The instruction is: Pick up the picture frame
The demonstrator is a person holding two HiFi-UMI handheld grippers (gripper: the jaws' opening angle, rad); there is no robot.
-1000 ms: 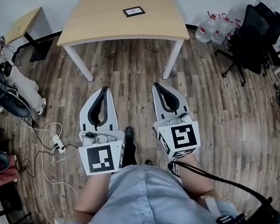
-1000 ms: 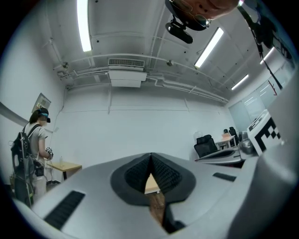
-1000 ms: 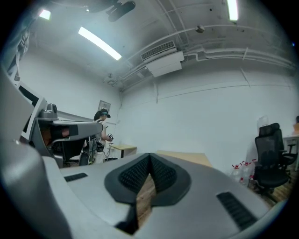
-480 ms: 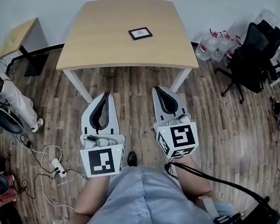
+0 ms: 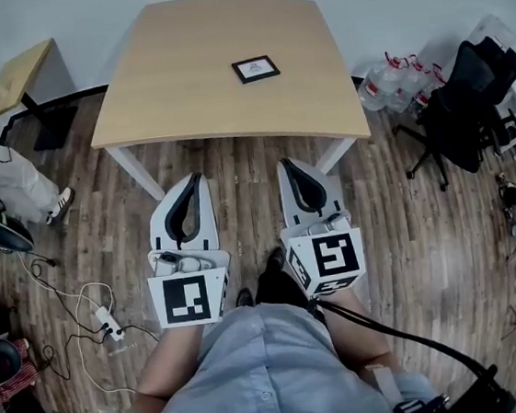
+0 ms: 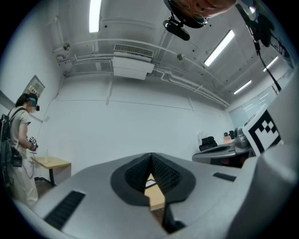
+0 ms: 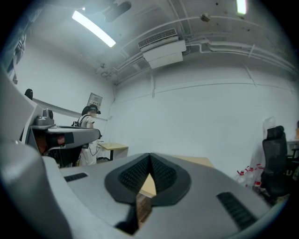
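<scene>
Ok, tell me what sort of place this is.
Probably an office or lab workroom: a plain wooden table on plank flooring, a black office chair by the wall, and a ceiling air-conditioning unit.

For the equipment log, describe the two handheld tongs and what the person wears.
Left tongs and right tongs: pale grey tapered shells with black ribbed pads. Each carries a white cube with black square markers. A black cable runs from the right one. The person wears a light blue buttoned shirt.
</scene>
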